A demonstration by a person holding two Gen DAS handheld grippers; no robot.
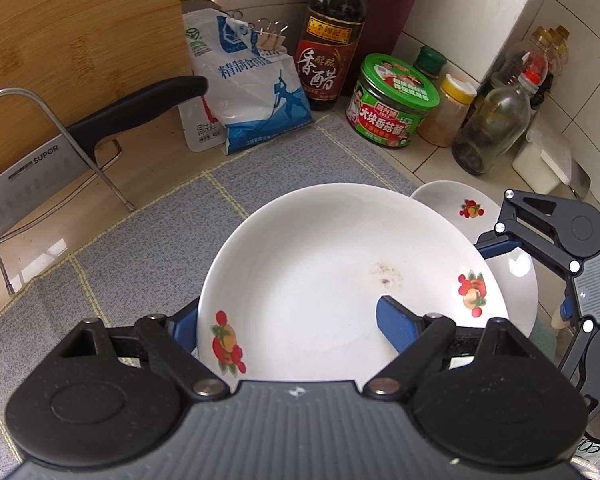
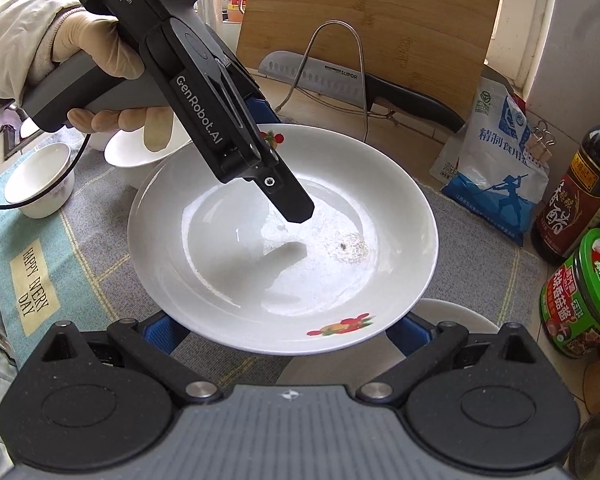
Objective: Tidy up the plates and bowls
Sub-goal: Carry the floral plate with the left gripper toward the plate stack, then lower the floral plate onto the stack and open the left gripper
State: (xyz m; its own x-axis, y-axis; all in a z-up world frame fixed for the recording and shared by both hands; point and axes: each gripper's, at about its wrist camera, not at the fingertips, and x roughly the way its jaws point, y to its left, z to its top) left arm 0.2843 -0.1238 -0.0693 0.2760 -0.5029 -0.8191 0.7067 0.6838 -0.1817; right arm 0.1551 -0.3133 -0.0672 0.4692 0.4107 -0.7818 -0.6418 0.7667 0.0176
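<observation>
A large white plate with fruit prints and a small brown stain sits tilted over a second white plate. My left gripper straddles its near rim, one blue finger under the rim and one finger inside; contact is unclear. The same plate shows in the right wrist view, with the left gripper's finger over its middle. My right gripper is open, its blue fingers spread under the plate's near rim. Two white bowls stand at the left.
A grey checked mat covers the counter. A cleaver leans in a wire rack before a wooden board. A salt bag, vinegar bottle, green jar and spice bottles line the back wall.
</observation>
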